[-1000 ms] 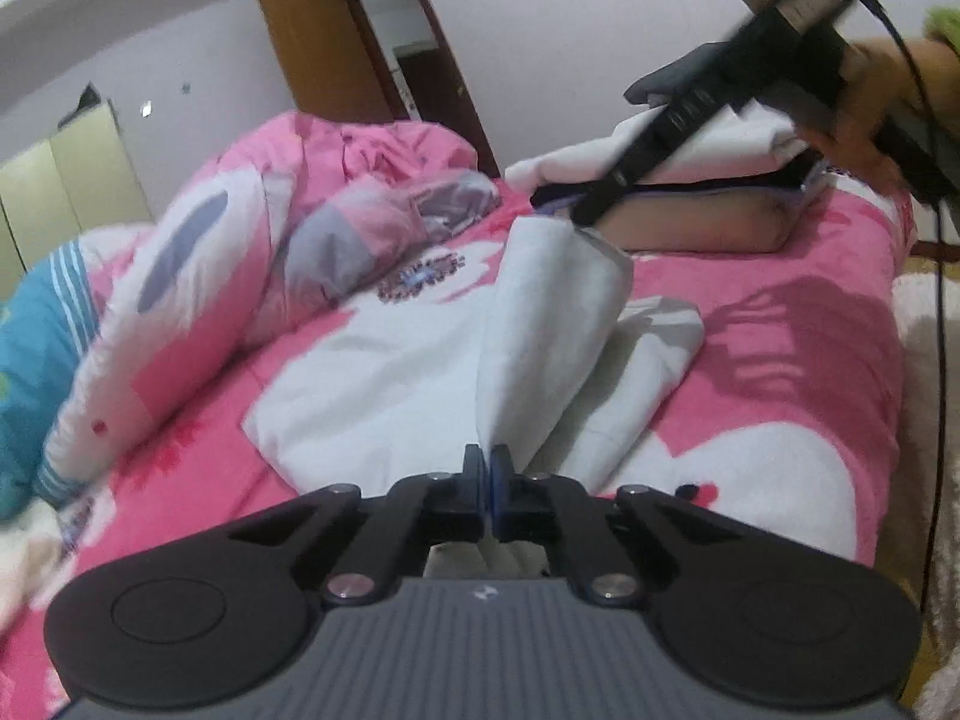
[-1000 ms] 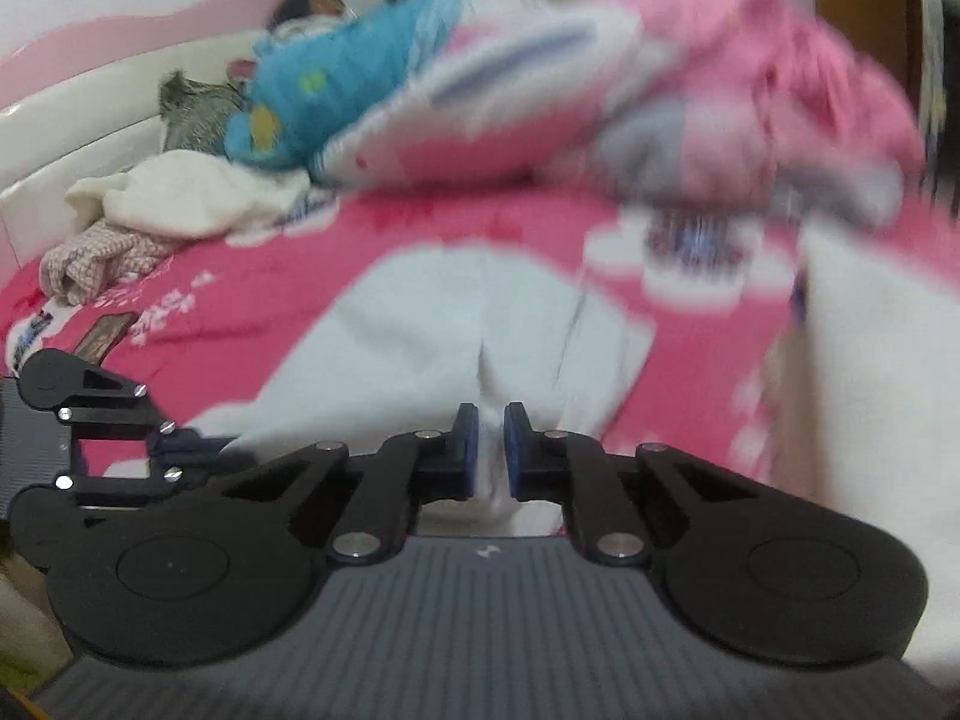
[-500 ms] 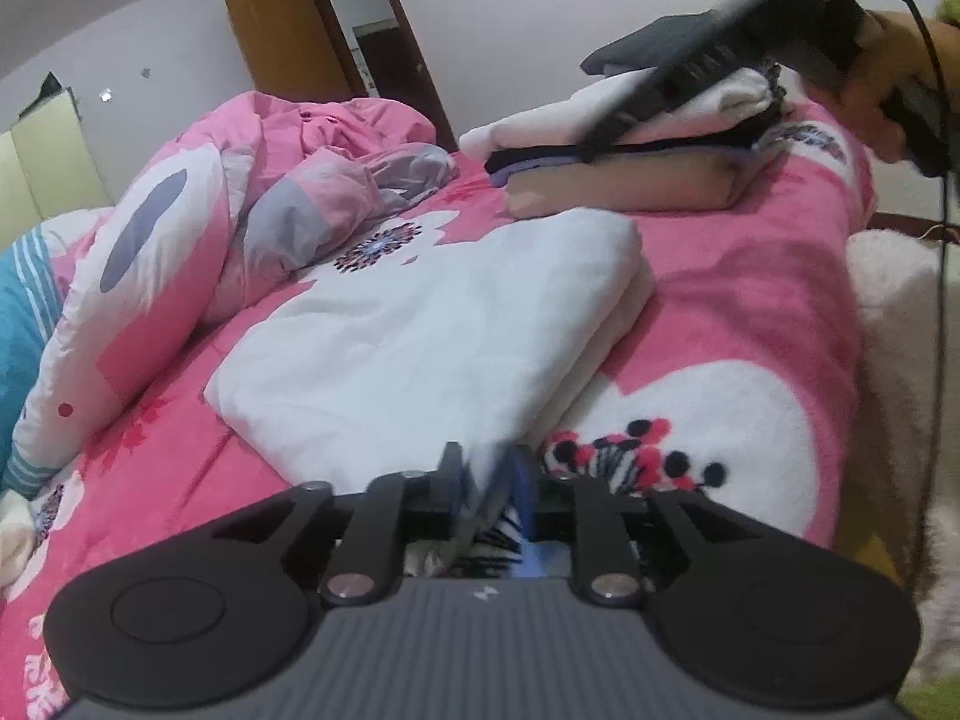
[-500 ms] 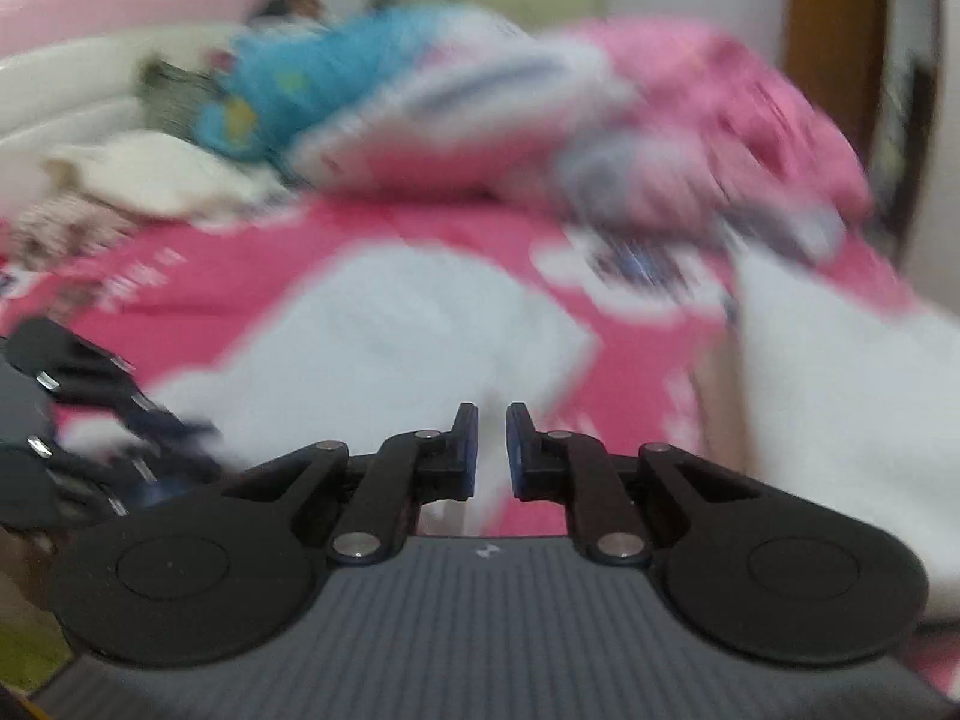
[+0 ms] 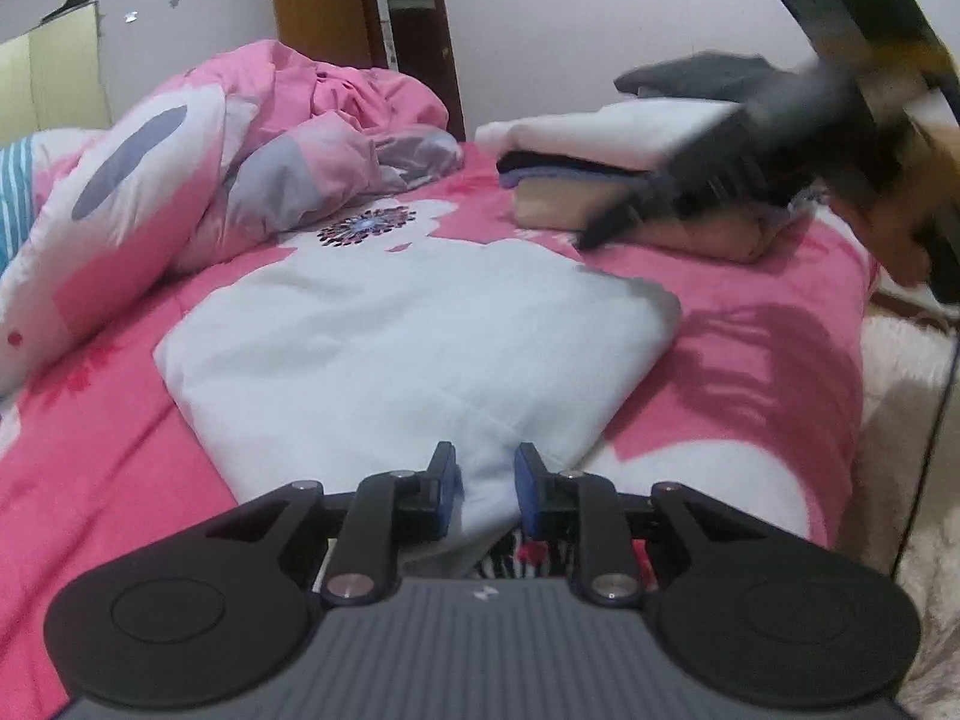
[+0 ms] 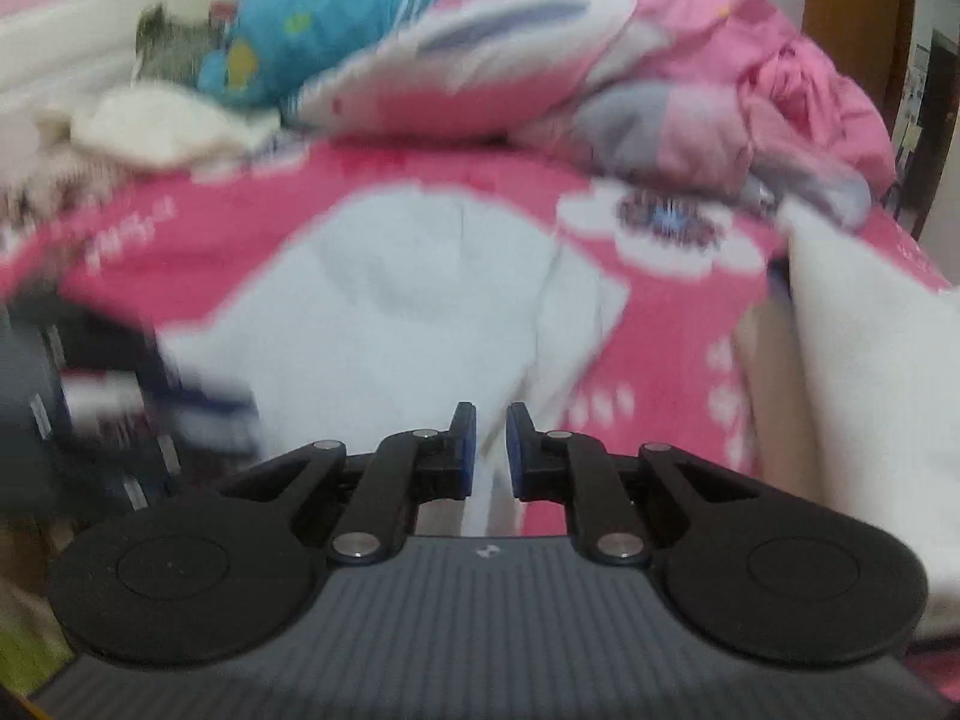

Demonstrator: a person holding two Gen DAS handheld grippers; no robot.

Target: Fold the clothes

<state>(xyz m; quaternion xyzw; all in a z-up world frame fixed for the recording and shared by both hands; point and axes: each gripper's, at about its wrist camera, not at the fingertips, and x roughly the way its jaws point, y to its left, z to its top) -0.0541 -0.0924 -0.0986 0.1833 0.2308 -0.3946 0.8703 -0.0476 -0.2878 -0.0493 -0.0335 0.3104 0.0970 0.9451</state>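
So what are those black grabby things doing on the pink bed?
A person is folding clothes with a hand-held gripper in each hand. A white garment lies folded flat on the pink bedspread. The left gripper is open, with the garment's near edge between its fingers. The right gripper is slightly open and holds nothing. A stack of folded clothes sits farther back.

bed: pink floral cover [image 5: 780, 360] | crumpled pink duvet [image 5: 288, 138] (heaped) | wooden door [image 5: 312, 0] behind
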